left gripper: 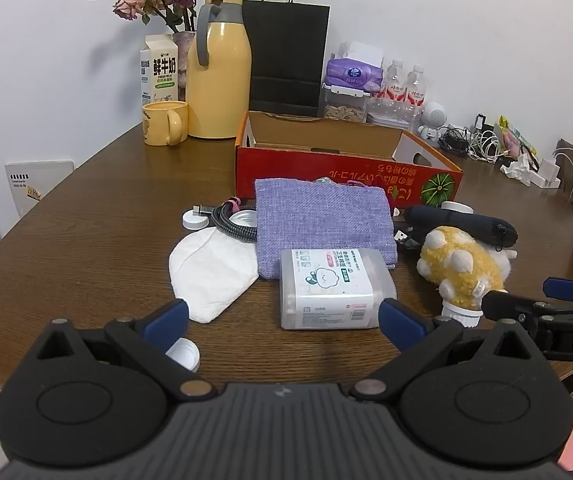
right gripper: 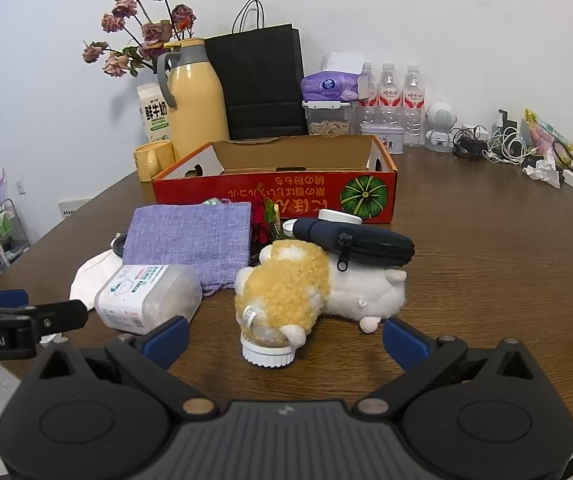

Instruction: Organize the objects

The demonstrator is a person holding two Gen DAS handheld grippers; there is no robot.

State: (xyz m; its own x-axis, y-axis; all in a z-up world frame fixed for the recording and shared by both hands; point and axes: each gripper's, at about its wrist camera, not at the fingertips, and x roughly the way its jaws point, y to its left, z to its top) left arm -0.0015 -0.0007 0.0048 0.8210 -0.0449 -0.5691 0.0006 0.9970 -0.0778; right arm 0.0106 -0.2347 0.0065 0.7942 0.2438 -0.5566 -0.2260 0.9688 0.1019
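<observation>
I have both grippers hovering over the near edge of the brown table (left gripper: 86,220), and I take the red cardboard box (left gripper: 346,168) as my landmark. My left gripper (left gripper: 282,320) stands with its 2 blue pads spread wide and nothing between them; my right gripper (right gripper: 284,334) is spread just as wide, also empty.

Nearest to me, in front of the box, lie a clear plastic tub of cotton swabs (left gripper: 332,288) and a white face mask (left gripper: 212,272) to its left. A white cap (left gripper: 184,354) sits by my left pad. To the right of the tub lies a yellow-and-white plush toy (right gripper: 286,284), its end resting over a white jar lid (right gripper: 268,354).

Closer to the box are a purple woven pouch (left gripper: 322,220), touching the tub, a coiled black cable (left gripper: 232,220) and a dark zip case (right gripper: 360,242).

The box is open. Behind it stand a yellow thermos (left gripper: 218,68), a yellow mug (left gripper: 164,122), a milk carton (left gripper: 158,68) and a black paper bag (left gripper: 286,56).
</observation>
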